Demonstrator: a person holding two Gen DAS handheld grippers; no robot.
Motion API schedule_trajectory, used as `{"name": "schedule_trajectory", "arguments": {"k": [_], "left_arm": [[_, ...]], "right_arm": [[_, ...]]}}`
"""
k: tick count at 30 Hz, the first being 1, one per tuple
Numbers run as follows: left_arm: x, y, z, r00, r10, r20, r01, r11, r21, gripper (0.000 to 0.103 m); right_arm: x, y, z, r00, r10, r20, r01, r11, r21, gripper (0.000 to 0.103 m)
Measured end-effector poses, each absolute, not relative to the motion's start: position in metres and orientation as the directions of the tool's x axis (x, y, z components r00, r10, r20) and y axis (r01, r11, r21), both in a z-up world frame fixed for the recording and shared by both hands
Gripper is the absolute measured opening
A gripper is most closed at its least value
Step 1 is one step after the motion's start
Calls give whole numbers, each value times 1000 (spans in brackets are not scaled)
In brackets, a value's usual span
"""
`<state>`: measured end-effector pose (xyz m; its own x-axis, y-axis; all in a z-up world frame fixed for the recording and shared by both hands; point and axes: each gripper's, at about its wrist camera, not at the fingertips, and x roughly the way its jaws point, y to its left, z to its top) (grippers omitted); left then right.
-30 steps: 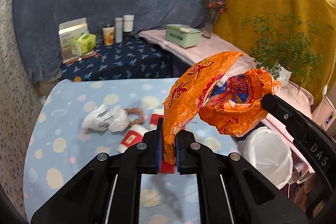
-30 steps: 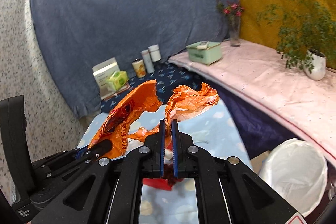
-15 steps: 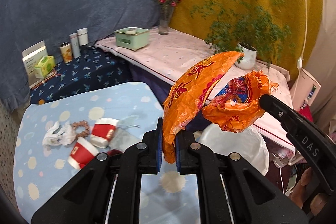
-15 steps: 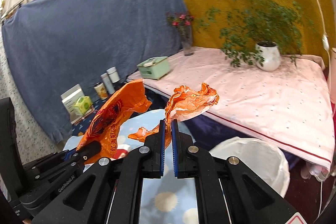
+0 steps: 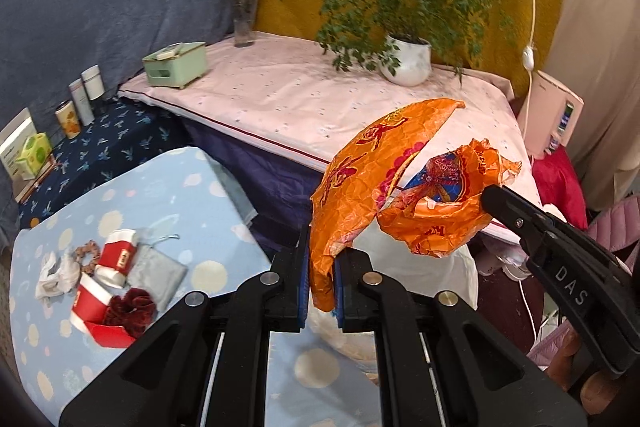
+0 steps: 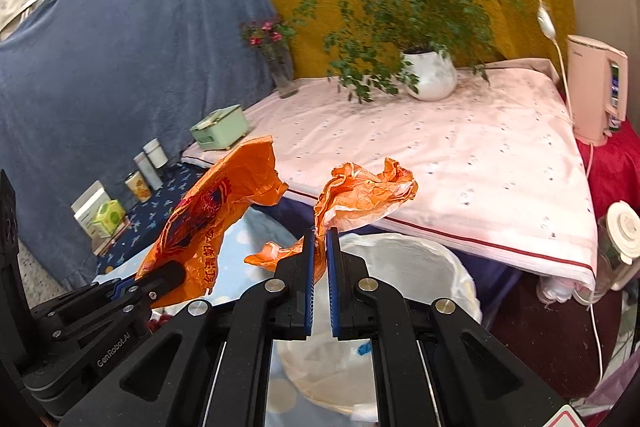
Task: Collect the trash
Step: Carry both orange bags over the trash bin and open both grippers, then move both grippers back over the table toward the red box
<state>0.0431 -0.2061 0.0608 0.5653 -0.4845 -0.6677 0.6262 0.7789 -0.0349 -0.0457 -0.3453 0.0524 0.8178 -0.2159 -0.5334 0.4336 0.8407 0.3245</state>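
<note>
My left gripper (image 5: 321,261) is shut on a flat orange snack wrapper (image 5: 360,179). My right gripper (image 6: 319,243) is shut on a crumpled orange wrapper (image 6: 360,195). Each gripper shows in the other's view with its wrapper: the right one (image 5: 486,193) with the crumpled wrapper (image 5: 436,211), the left one (image 6: 178,269) with the flat wrapper (image 6: 208,215). Both wrappers hang above a white-lined trash bin (image 6: 404,275), which also shows in the left wrist view (image 5: 424,267) just beyond the table's right edge.
On the light-blue dotted table (image 5: 168,187) lie red-and-white paper cups (image 5: 116,257), a crumpled tissue (image 5: 56,273), a grey pouch (image 5: 158,269) and a dark red scrunchie (image 5: 130,309). A pink-covered bench (image 6: 440,155) holds a potted plant (image 6: 430,75), vase and green box (image 6: 218,129).
Both grippers have swung right with their wrappers, from over the table to above the white bin. The table trash has slid to the left of the view. Both stay shut.
</note>
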Motion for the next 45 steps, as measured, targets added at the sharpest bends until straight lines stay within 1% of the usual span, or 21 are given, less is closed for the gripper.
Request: {"name": "schedule_trajectory", "arguments": {"k": [7, 17, 18, 19, 20, 21, 23, 25, 31, 40, 45], "left_arm": [[39, -233, 45, 528, -486, -696, 665, 746, -16, 9], [43, -246, 29, 493, -484, -723, 682, 731, -25, 11], [43, -246, 28, 489, -484, -726, 682, 731, -29, 14], [45, -246, 27, 485, -479, -732, 678, 734, -31, 20], [45, -245, 26, 488, -476, -732, 672, 740, -33, 41], [45, -243, 27, 505, -470, -724, 660, 751, -28, 51], [46, -240, 27, 520, -465, -717, 655, 756, -16, 51], [49, -238, 26, 517, -458, -723, 651, 759, -16, 51], [55, -225, 26, 523, -451, -723, 627, 778, -32, 51], [62, -201, 30, 540, -444, -715, 593, 803, -51, 51], [67, -185, 31, 551, -433, -714, 564, 823, -64, 51]], "right_arm": [[-54, -365, 31, 794, -230, -563, 474, 814, 336, 6], [-53, -372, 15, 775, -231, -588, 493, 803, 335, 6], [-52, -372, 14, 773, -232, -590, 494, 804, 332, 6], [-51, -371, 14, 771, -234, -592, 495, 805, 328, 8], [-51, -370, 13, 768, -239, -594, 500, 804, 322, 13], [-50, -369, 13, 765, -246, -595, 505, 802, 318, 14], [-50, -367, 12, 765, -247, -594, 504, 804, 315, 20], [-49, -363, 13, 764, -252, -593, 505, 806, 308, 23], [-45, -356, 18, 767, -254, -589, 497, 816, 294, 25], [-35, -336, 25, 775, -242, -584, 470, 838, 276, 31], [-27, -321, 29, 779, -227, -584, 446, 855, 263, 32]]}}
